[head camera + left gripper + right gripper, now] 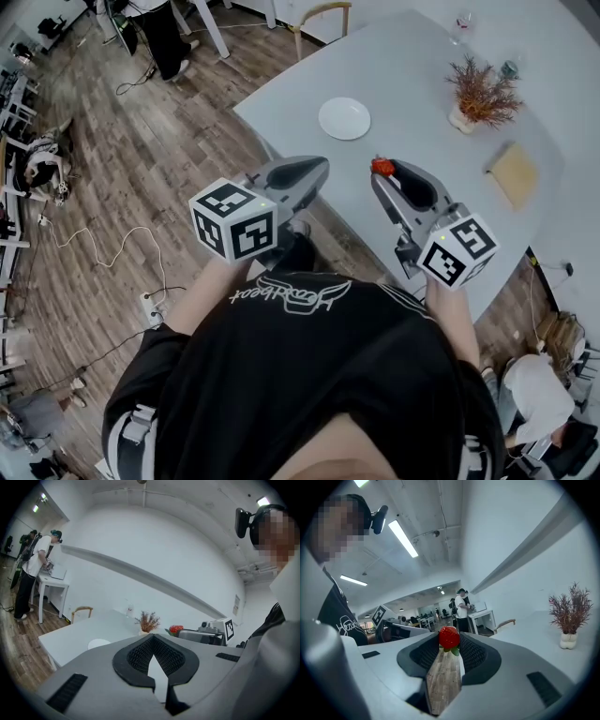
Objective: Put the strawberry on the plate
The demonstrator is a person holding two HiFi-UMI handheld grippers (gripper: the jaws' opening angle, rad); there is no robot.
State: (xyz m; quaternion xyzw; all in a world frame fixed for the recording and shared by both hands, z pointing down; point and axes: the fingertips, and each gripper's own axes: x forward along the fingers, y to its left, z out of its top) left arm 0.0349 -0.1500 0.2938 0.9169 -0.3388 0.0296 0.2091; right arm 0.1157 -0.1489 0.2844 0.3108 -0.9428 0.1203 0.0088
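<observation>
A red strawberry [381, 167] with green leaves sits pinched between the tips of my right gripper [383, 172], over the near edge of the white table [412, 84]. In the right gripper view the strawberry [449, 637] fills the gap at the jaw tips of the right gripper [449, 643]. The round white plate [344, 118] lies bare on the table, beyond the strawberry and slightly left; it also shows small in the left gripper view [98, 644]. My left gripper [322, 167] hovers left of the right one, its jaws [153, 637] meeting at the tips with nothing between them.
A dried plant in a white vase [482, 95] stands at the table's far right, with a tan board [513, 173] nearer and a glass [462, 25] at the back. A wooden chair [322, 17] is behind the table. Cables [103, 253] cross the wood floor on the left.
</observation>
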